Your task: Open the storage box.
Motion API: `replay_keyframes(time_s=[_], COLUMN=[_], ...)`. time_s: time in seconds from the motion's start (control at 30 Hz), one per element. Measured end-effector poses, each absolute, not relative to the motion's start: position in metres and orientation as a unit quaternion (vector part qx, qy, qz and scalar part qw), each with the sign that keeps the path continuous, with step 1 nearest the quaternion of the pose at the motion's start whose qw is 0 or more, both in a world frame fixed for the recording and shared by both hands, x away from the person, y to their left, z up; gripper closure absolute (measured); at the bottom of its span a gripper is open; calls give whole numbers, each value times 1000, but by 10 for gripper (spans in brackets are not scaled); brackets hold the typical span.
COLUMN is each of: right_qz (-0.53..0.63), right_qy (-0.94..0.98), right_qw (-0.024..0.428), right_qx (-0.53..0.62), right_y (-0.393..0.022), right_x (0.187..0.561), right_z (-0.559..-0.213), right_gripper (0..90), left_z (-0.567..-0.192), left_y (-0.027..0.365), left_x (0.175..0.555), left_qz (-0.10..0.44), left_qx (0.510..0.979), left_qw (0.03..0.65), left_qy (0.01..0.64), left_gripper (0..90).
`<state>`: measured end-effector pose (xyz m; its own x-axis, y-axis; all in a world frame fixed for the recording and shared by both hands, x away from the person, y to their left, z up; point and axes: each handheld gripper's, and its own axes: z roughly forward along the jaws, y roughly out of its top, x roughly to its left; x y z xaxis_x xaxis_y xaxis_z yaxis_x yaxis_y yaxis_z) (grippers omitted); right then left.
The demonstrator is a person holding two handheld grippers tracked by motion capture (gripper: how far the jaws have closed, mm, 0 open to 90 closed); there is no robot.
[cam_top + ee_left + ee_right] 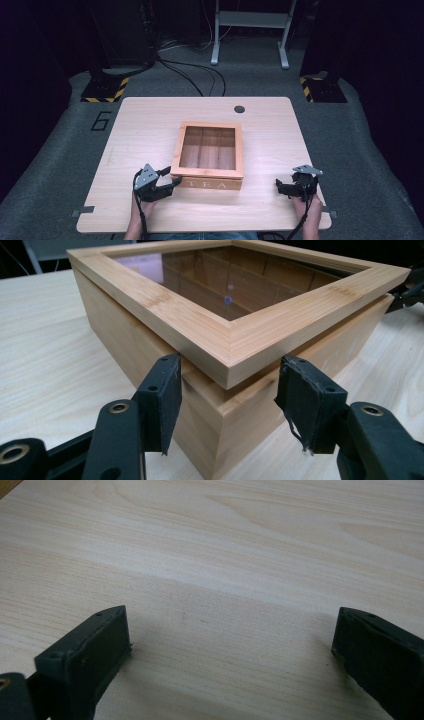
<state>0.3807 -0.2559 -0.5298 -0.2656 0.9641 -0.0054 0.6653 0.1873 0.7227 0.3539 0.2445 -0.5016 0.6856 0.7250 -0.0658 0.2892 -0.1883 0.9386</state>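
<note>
Tea box sits mid-table, glass-windowed lid down. Left gripper straddles its near-left corner just under the lid's edge; whether the pads actually press the wood, I can't tell. Right gripper sits well apart near the table's right edge, jaws spread, nothing between them.

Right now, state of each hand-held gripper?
Left hand-held gripper: jaws astride the near corner of the wooden tea box; whether the pads press cannot be told.
Right hand-held gripper: open, empty, over the table.
</note>
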Motion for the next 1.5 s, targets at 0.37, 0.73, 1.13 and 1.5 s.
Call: replay_keyframes(time_s=[0.37,0.73,1.13,1.5], right_qz=[311,311,311,311], right_qy=[732,732,732,732], right_qw=[240,240,240,240], right_qx=[556,556,556,556], right_y=[-256,-256,-256,-256], right_x=[381,381,381,381], right_z=[-530,-530,-530,-530], right_gripper=[15,16,16,16], left_z=[-493,-478,-462,-446], left_y=[241,239,236,236], left_x=[364,376,389,405], left_qz=[222,275,293,287], left_qx=[739,729,720,709], left_qw=[541,533,541,555], left_qy=[336,329,320,326], left_gripper=[437,441,418,464])
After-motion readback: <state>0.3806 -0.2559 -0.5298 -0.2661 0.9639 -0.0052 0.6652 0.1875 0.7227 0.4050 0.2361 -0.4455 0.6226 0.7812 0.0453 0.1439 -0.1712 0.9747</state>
